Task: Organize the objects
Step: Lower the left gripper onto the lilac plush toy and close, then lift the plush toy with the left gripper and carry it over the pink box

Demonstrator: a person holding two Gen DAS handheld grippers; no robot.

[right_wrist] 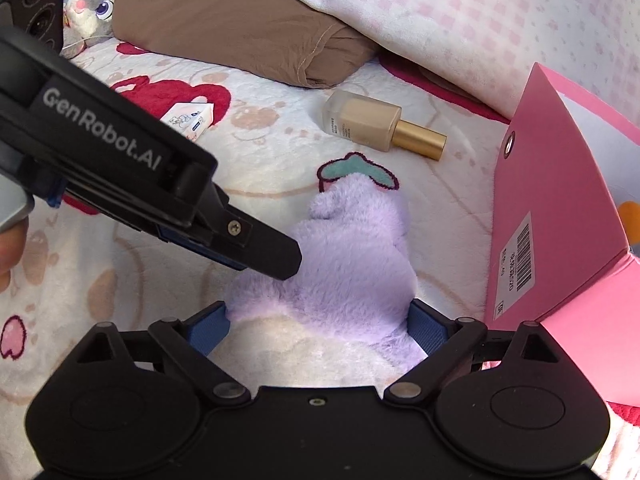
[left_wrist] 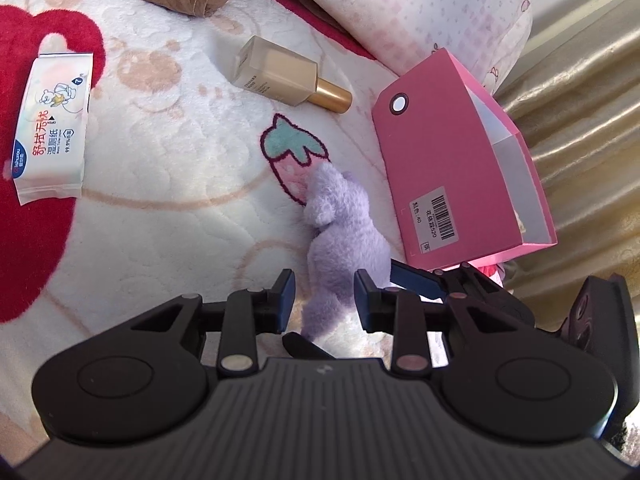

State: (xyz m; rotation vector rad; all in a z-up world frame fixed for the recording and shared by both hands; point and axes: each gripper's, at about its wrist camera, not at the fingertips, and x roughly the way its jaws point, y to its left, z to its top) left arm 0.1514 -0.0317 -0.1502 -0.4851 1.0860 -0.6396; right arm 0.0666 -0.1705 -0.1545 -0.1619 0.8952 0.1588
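Right gripper (right_wrist: 318, 326) spread wide, blue pads flanking the purple plush toy (right_wrist: 344, 256) at frame centre, apparently touching, not clearly clamped. Left gripper (left_wrist: 325, 298) open, jaws either side of the toy's lower end. Pink box (left_wrist: 460, 168) right, tilted. Foundation bottle (left_wrist: 288, 74) beyond, lying flat. Wipes pack (left_wrist: 52, 124) far left.

I read "GenRobot.AI" in pale letters on the left gripper (right_wrist: 280, 256) body. The wet-wipes pack (left_wrist: 52, 128) carries red Chinese characters and a "7". The pink box (left_wrist: 452, 168) wears a barcode sticker ending "520".
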